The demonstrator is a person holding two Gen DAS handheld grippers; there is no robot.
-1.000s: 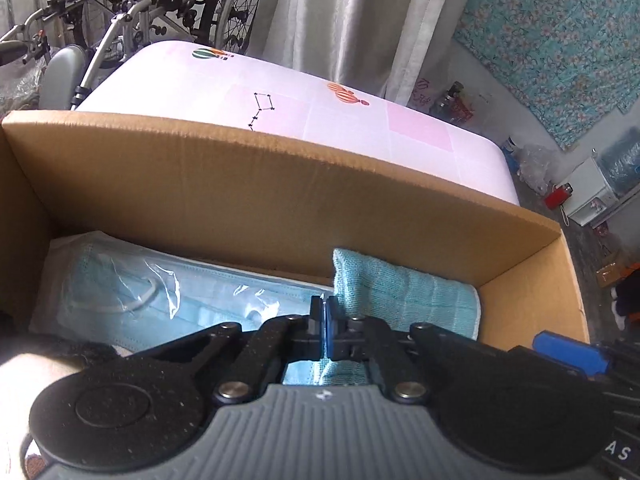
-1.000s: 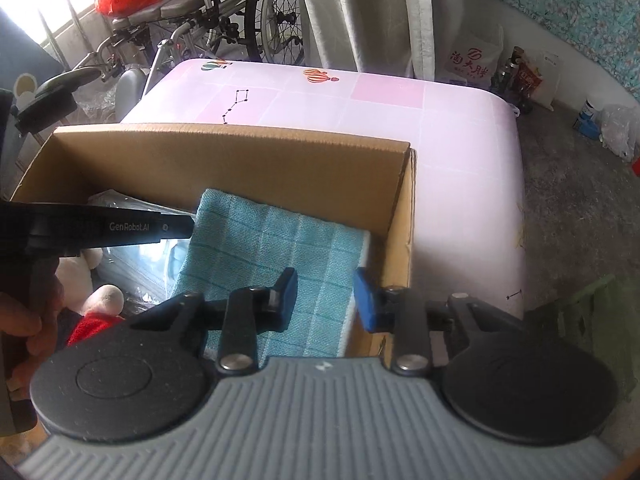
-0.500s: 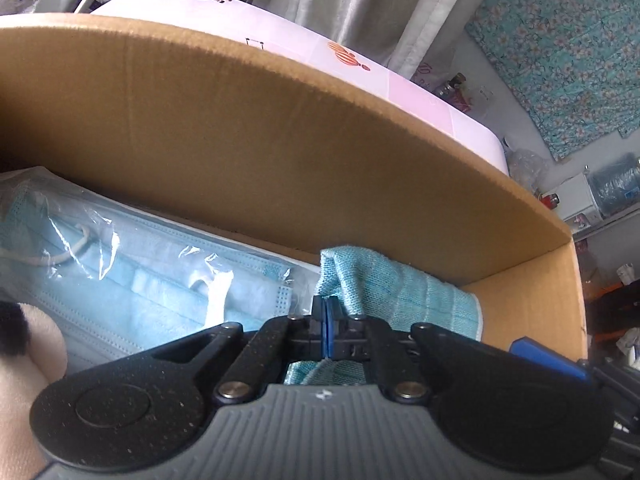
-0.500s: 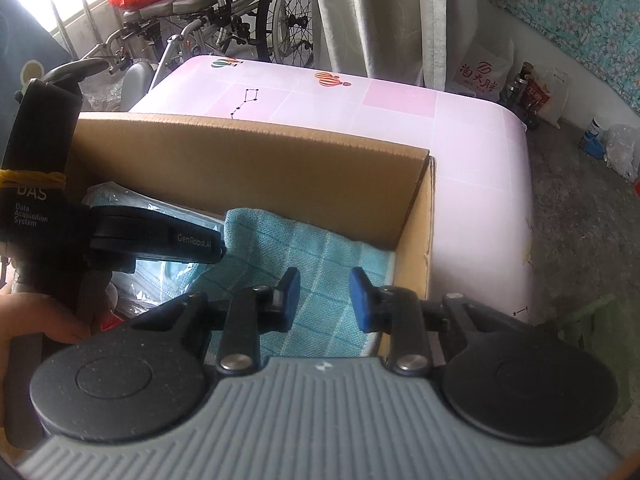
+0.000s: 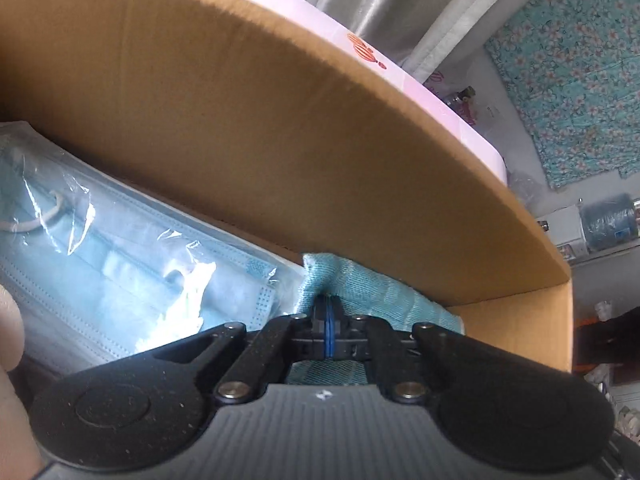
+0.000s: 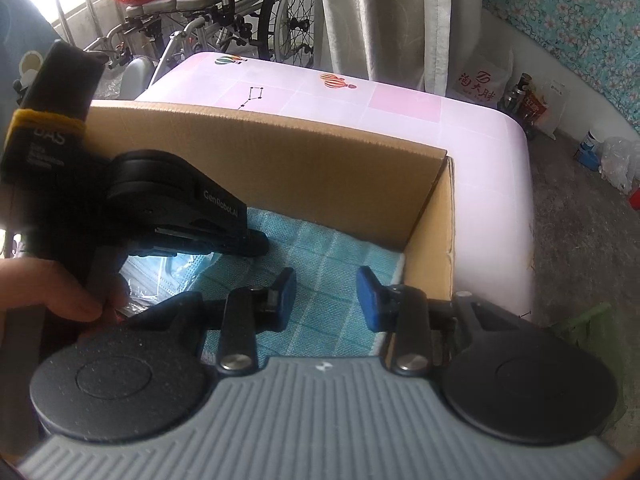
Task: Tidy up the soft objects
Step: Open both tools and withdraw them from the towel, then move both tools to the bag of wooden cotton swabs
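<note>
A teal checked cloth (image 5: 384,292) (image 6: 332,248) lies in the right end of an open cardboard box (image 5: 280,120) (image 6: 280,160). My left gripper (image 5: 329,308) (image 6: 260,244) is low inside the box, shut on the cloth's raised left edge, which bunches around its tips. Left of the cloth lies a clear pack of blue face masks (image 5: 140,248) (image 6: 168,272). My right gripper (image 6: 326,292) hovers over the cloth's near part. Its jaws are opening and the blue pads (image 6: 368,292) press on nothing.
The box stands on a pink padded surface (image 6: 480,160) with balloon prints. A person's hand (image 6: 48,292) holds the left gripper's handle. Wheelchairs (image 6: 280,12), a grey curtain (image 6: 380,20) and bags and bottles on the floor (image 6: 520,96) lie beyond.
My left gripper has sunk deeper into the box and rolled a little, keeping its hold on the cloth's edge. My right gripper stayed in place and its jaws have widened.
</note>
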